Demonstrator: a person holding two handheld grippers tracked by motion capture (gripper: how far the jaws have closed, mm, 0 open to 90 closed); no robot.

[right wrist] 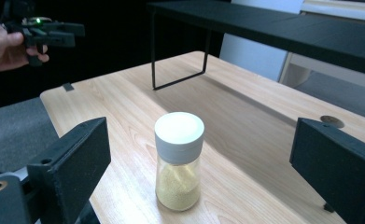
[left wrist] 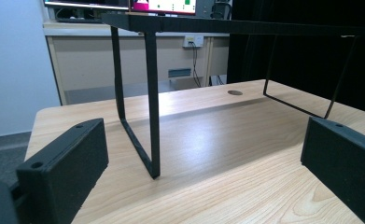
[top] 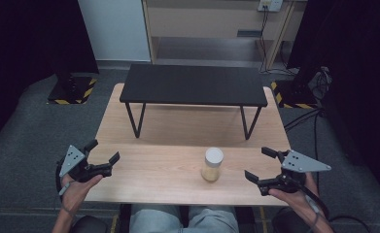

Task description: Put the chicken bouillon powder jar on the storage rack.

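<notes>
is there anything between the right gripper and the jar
Nothing visible. The right gripper is open beside the jar, fingers pointing at it, with bare table between them. The black shelf stands farther back, and the left gripper is across the table.

Wooden table (top: 148,170), black riser shelf (top: 193,85), lidded jar (top: 212,165)

Light wood tabletop (top: 168,170). Black metal-legged riser shelf (top: 193,85) stands across its 12 o'clock half. Clear spice jar (top: 212,165) with white cap and yellow granules stands upright toward 5 o'clock, well apart from the shelf. Grey carpet floor (top: 27,131) around. Beige cabinet (top: 212,24) beyond at 12 o'clock, wall socket (top: 269,5) at 1 o'clock. Hazard-striped bases (top: 72,91) at 10 and 2.
</notes>
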